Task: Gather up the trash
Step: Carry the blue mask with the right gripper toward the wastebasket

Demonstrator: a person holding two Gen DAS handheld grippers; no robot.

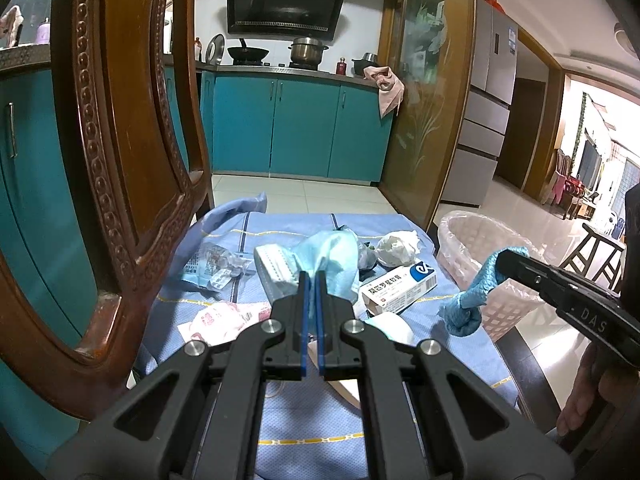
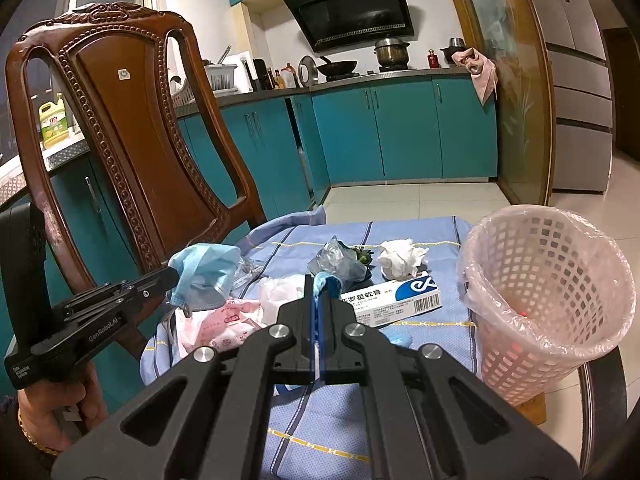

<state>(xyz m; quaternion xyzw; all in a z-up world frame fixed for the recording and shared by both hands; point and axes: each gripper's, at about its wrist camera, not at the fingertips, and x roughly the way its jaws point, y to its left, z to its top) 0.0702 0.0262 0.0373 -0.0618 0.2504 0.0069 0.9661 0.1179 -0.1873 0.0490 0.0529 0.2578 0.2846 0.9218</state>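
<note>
A crumpled tissue (image 2: 400, 263) lies behind the box (image 2: 394, 300), with the basket (image 2: 552, 292) at their right.

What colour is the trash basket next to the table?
Pale pink, with a clear plastic liner: the trash basket shows best in the right wrist view.

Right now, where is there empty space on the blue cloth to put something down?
The near strip of the blue striped cloth, below the white and blue medicine box, is bare. The middle is crowded: crumpled white tissue, pink printed wrapper.
</note>
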